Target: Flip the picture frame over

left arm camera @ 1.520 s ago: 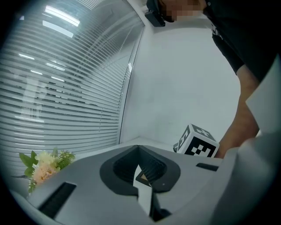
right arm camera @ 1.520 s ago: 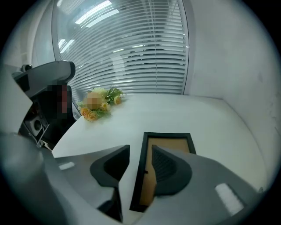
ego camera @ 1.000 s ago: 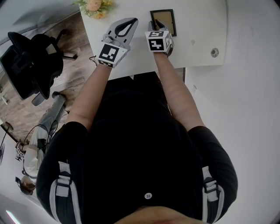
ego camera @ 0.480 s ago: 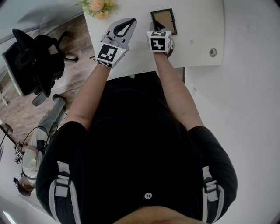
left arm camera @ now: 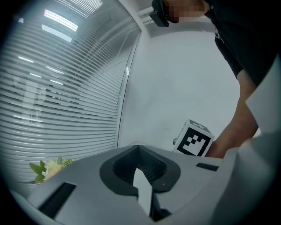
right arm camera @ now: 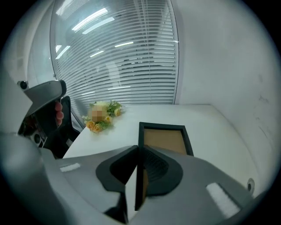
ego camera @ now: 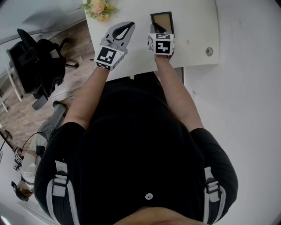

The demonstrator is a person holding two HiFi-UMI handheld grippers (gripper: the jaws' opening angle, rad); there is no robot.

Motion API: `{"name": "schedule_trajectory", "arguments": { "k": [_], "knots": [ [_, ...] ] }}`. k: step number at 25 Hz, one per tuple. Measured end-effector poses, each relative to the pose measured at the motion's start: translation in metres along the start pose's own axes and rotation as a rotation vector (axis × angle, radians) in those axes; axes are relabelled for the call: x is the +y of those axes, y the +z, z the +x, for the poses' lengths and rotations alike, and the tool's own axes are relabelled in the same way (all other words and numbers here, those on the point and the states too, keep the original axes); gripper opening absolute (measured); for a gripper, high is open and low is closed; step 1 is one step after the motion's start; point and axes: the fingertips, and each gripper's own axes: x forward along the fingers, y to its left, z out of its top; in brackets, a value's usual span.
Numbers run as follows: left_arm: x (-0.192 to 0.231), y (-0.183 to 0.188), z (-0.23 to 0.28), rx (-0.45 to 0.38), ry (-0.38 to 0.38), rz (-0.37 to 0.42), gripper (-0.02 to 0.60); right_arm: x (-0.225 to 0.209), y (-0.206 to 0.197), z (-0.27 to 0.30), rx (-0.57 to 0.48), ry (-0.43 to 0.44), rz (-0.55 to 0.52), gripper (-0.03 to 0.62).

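Observation:
The picture frame lies at the far side of the white table, black rim around a brown backing that faces up. In the right gripper view the frame stretches away from the jaws, and its left rail runs straight in between them. My right gripper is shut on that near left corner of the rim. My left gripper hovers to the left of the frame above the table, shut, with nothing in it.
A bunch of yellow flowers lies at the table's far left. A round cable hole sits near the right edge. A black office chair stands on the wooden floor to the left. Window blinds lie beyond the table.
Both grippers have risen a little over the table. The right one has kept its place at the frame's near left corner, and the frame looks narrower than before.

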Motion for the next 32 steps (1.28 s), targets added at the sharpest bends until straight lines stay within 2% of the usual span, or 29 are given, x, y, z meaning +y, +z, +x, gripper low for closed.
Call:
{"name": "schedule_trajectory", "arguments": {
  "k": [8,21,24,28,32],
  "knots": [
    [-0.012,0.015,-0.016,-0.021,-0.011,0.015,0.003,0.011,0.007,-0.032,-0.061,0.088,0.139,0.051],
    [-0.012,0.019,-0.033,-0.031,0.003,0.008,0.003,0.024,0.003,-0.052,-0.089,0.302,0.496,0.051],
    [-0.011,0.018,-0.034,-0.03,0.008,0.004,0.003,0.026,0.004,-0.052,-0.099,0.373,0.585,0.051],
    [0.0,0.005,-0.035,-0.023,0.014,-0.003,0.003,0.038,0.006,-0.04,-0.107,0.509,0.716,0.051],
    [0.002,0.001,-0.037,-0.017,0.022,-0.014,0.003,0.048,0.01,-0.04,-0.098,0.61,0.786,0.051]
  ]
}}
